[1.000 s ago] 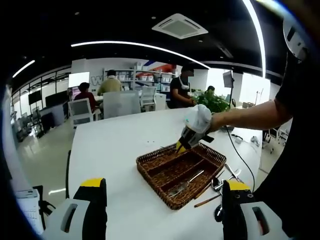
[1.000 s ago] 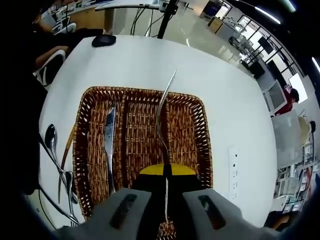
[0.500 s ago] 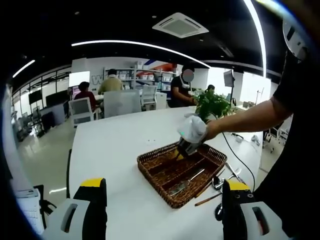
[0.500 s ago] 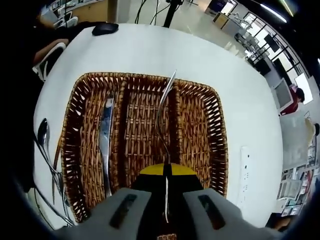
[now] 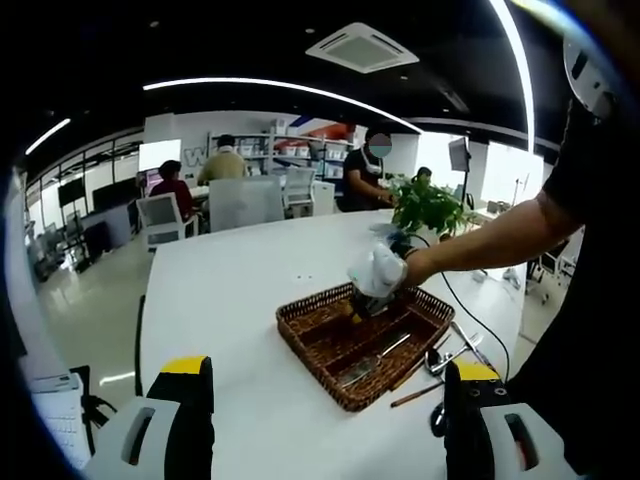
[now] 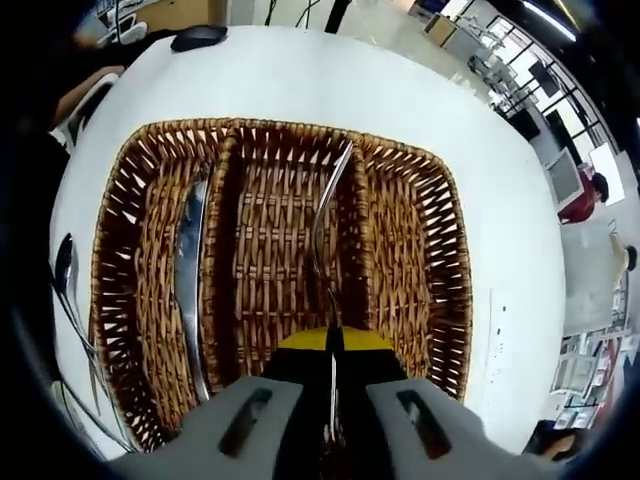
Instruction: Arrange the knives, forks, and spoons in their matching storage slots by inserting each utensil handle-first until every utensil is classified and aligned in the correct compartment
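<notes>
White table (image 5: 240, 300) (open office)

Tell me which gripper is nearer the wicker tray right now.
Right. The right gripper is down over the wicker tray, shut on a fork above the middle compartment. The left gripper hangs back off the tray's near side, open.

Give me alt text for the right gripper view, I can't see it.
The right claw is shut on a fork above a three-slot wicker tray; whether it touches cannot be told. A knife lies in the left slot, and spoons lie on the white table beside the tray.
</notes>
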The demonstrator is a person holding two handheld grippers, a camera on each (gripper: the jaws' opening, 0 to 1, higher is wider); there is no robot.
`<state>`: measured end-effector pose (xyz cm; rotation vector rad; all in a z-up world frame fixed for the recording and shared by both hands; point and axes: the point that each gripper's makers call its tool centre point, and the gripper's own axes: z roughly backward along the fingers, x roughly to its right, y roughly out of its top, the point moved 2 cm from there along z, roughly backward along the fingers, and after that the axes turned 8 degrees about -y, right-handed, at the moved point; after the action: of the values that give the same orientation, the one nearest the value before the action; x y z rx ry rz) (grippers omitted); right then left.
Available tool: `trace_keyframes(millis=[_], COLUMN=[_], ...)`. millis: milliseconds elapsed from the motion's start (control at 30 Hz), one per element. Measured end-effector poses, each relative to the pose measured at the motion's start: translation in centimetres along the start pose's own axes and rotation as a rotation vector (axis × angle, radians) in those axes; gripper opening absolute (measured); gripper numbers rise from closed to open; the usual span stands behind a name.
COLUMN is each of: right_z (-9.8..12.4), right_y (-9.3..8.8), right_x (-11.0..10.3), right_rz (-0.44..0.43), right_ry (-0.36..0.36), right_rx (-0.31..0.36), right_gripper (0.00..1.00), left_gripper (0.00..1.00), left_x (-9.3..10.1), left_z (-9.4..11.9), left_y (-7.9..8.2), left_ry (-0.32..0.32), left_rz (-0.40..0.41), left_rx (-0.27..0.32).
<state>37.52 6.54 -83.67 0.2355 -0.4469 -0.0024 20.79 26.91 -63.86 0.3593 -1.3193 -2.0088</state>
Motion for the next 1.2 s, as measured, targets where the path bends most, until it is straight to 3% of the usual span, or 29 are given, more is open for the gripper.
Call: trace_keyframes(millis=[300,667,833,1133,1200], right_z=[-1.1,-1.2,-0.6,1.3,1.9], right_y=[-0.1,0.0,0.2,1.0,1.4], right_x=[-0.1,0.1,-0.2,0.3,0.5], right_rz=[-0.057,-0.025,-0.101,-0.163,-0.247], right_ry=[-0.093,-0.099,-0.081,-0.074,-0.065], right_rx=[-0.048,-0.014,0.013,0.101,0.139], right_gripper=[0.00,0.00,0.07,0.15,0.18], left_gripper=[1.00,1.00,1.00,1.00,1.00], left_x=[-0.1,-0.2,0.0,0.2,0.5], left_z=[0.0,-0.1,-0.2,-0.4,-0.5], left_y=[0.0,0.1,0.3,0.7,0.9], left_ry=[-0.003,-0.009,-0.013,-0.017,-0.027], left_rz=[-0.001,-0.006,-0.009,-0.024,-0.033], left_rx=[-0.002,0.001,0.007,0.015,0.015])
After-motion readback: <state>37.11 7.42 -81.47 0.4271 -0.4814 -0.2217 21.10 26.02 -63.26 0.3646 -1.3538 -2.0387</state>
